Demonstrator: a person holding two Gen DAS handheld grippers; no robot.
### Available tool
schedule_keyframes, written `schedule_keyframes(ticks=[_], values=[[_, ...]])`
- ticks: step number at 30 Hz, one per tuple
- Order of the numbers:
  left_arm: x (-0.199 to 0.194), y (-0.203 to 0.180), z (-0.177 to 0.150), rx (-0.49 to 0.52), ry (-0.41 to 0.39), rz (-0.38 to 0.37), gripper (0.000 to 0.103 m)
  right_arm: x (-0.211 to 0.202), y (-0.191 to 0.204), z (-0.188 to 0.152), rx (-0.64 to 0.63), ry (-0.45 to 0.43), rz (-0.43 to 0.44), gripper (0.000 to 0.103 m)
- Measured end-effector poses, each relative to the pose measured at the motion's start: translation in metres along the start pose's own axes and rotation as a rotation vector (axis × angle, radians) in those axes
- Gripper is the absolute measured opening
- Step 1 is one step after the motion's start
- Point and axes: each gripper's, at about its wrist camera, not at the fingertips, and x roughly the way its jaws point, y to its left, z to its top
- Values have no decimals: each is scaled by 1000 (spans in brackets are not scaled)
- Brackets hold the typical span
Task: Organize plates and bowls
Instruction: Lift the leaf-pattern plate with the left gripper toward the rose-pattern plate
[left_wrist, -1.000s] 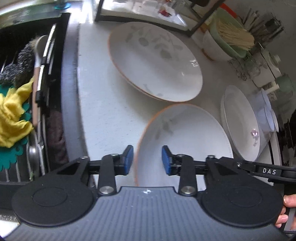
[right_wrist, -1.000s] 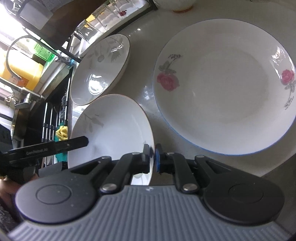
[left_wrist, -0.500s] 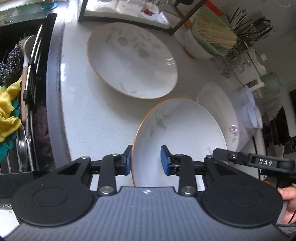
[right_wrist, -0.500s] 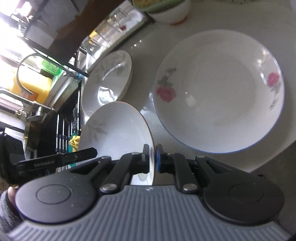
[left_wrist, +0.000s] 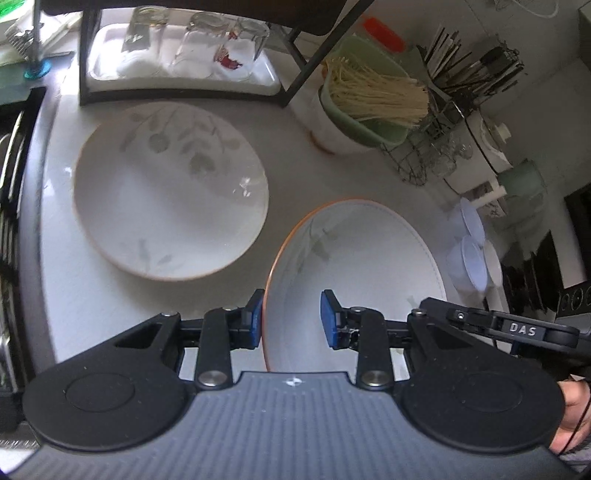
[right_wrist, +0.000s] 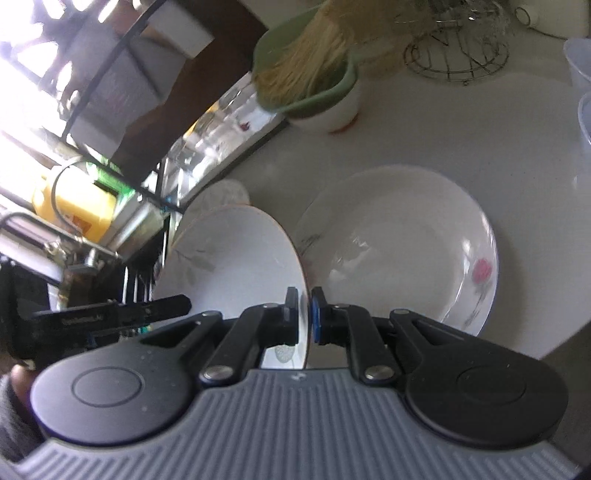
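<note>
A white plate with an orange rim and grey leaf print (left_wrist: 362, 273) is lifted off the white counter and tilted. My right gripper (right_wrist: 305, 319) is shut on its rim, and the plate also shows in the right wrist view (right_wrist: 240, 273). My left gripper (left_wrist: 291, 318) is open, with its jaws straddling the plate's near left rim without clamping it. A second leaf-print plate (left_wrist: 170, 192) lies flat on the counter to the left. A white plate with pink roses (right_wrist: 402, 243) lies on the counter to the right.
A black rack with a tray of glasses (left_wrist: 184, 55) stands at the back. A green strainer of noodles (left_wrist: 373, 99) sits on a white bowl. A wire basket (left_wrist: 424, 162), clear plastic cups (left_wrist: 471, 251) and a utensil holder (left_wrist: 476, 70) stand at the right. The sink rack (left_wrist: 11, 206) is at the left.
The held plate has risen and tilted further above the counter. Both grippers have lifted and pulled back, so the rose plate and the back of the counter show from higher up.
</note>
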Motion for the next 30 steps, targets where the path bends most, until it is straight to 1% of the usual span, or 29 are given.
schedule_keyframes(ticks=[2,4,7,13,16,18,22,25,30], values=[[13,-8,6,-7,3,10,36,6,-13,9,6,16,-1,12],[23,-14,10,4,1,30,36,11,-18,13,-28,25,-18,12],[38,-18,17,-13,18,54,36,16,-32,19,-19,42,-9,12],[65,-28,24,-9,77,88,36,27,-53,27,-21,35,-14,12],[71,-37,27,21,78,115,36,32,-61,32,-31,31,-12,12],[73,-41,29,20,83,126,36,34,-65,36,-29,27,-3,12],[77,-54,28,73,87,186,36,38,-69,37,-36,25,-4,12],[82,-61,28,89,95,216,36,39,-72,38,-43,27,-11,12],[96,-65,30,78,123,243,36,38,-79,39,-47,27,-21,12]])
